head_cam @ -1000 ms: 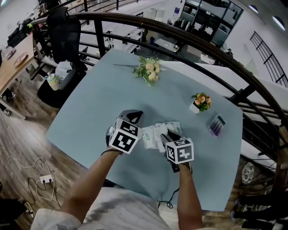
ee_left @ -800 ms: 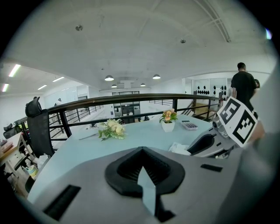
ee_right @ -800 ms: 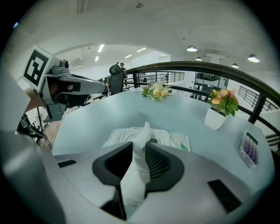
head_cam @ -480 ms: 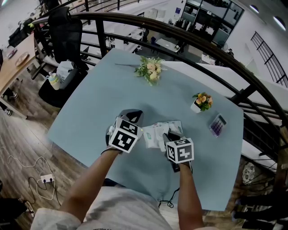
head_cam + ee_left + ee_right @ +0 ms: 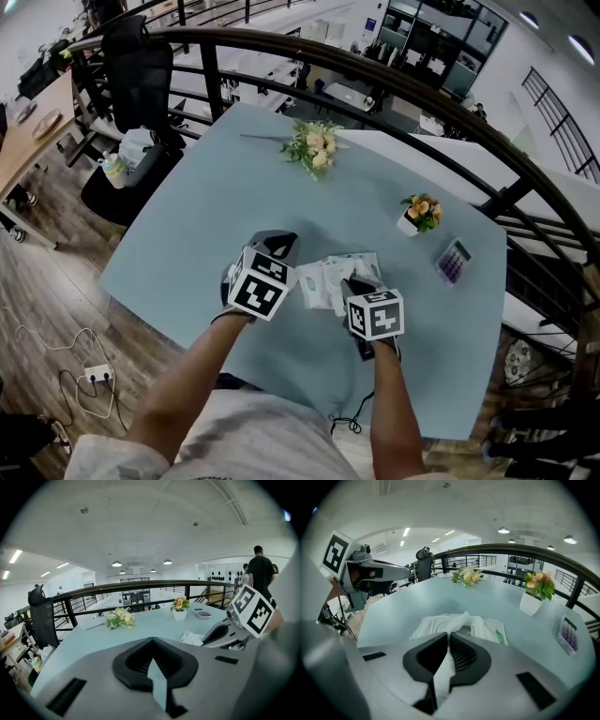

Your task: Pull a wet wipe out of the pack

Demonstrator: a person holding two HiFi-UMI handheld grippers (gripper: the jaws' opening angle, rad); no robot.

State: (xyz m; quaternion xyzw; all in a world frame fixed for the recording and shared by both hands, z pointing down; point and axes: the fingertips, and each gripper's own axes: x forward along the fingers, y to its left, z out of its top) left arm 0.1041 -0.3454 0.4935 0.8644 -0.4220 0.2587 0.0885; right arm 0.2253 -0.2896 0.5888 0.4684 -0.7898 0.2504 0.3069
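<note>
Blue table [image 5: 211, 211] — pack [image 5: 323, 278], bouquet [image 5: 314, 147], flowerpot [image 5: 417, 216], calculator [image 5: 452, 261].

A smooth, matt, pale blue finish is being shown by the table [image 5: 206, 216] under the pack [image 5: 433, 625]. The pack is being seen as soft white plastic film with a faint sheen, and the wipe [image 5: 459, 619] rising from it as thin, limp, crumpled white cloth. Beyond the pack, a smooth white pot [image 5: 530, 605] and a dark metal railing [image 5: 543, 552] are being shown.
</note>
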